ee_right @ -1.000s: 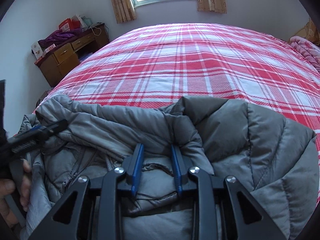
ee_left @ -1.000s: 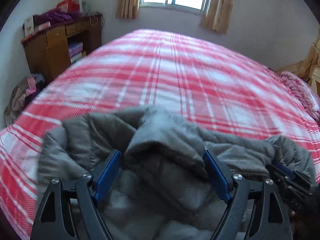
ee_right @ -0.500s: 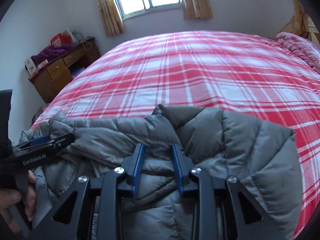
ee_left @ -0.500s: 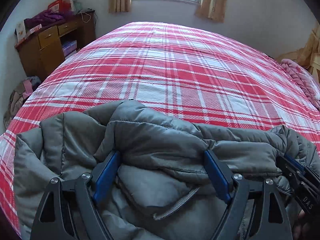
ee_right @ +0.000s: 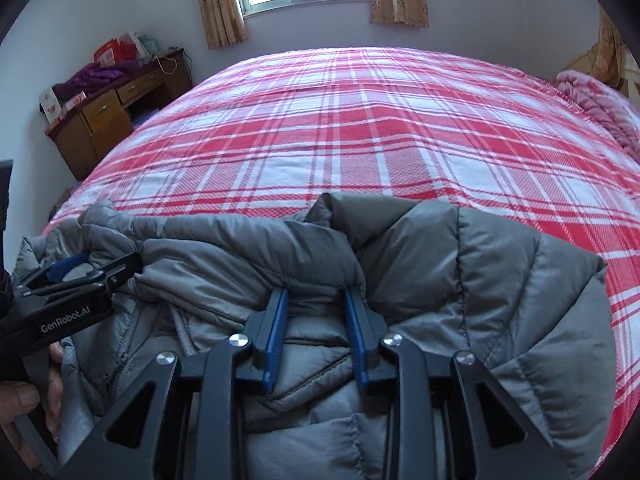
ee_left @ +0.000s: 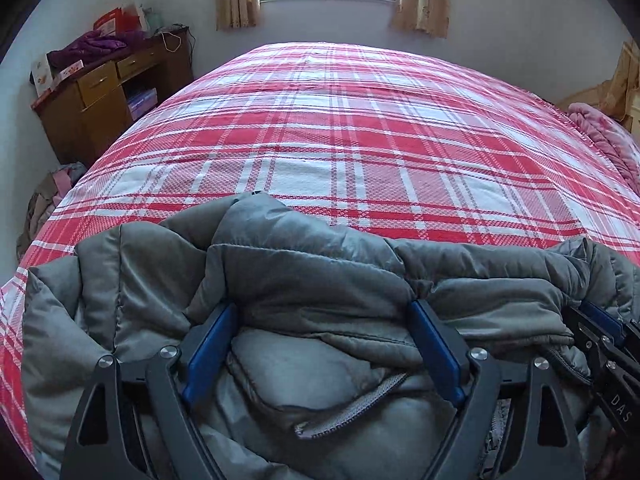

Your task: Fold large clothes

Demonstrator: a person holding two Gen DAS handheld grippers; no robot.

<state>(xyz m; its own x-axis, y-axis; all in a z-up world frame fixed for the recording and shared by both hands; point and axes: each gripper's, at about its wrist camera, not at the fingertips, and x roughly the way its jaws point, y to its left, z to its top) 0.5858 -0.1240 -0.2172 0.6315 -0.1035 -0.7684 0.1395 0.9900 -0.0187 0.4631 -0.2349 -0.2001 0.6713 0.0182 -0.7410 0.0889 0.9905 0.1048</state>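
While a grey quilted puffer jacket (ee_left: 304, 280) lies bunched at the near edge of a bed covered in a red-and-white plaid sheet (ee_left: 360, 140), the left claw (ee_left: 324, 344) stands spread wide around a thick roll of its padded fabric, and whether its blue pads actually press the cloth cannot be told. Just beside it, the right claw (ee_right: 316, 336) is drawn close, pinching a narrower fold of the same jacket near what looks like the zipper edge. Both claws tilt downward over the garment, and a person's hand (ee_right: 24, 396) grips the left handle. This appears to be an early fold, with the gathered edge held by both claws. Next, by this reading, the edge must be carried together across the jacket and laid flat, evenly enough that the bulky padding does not slump or twist.
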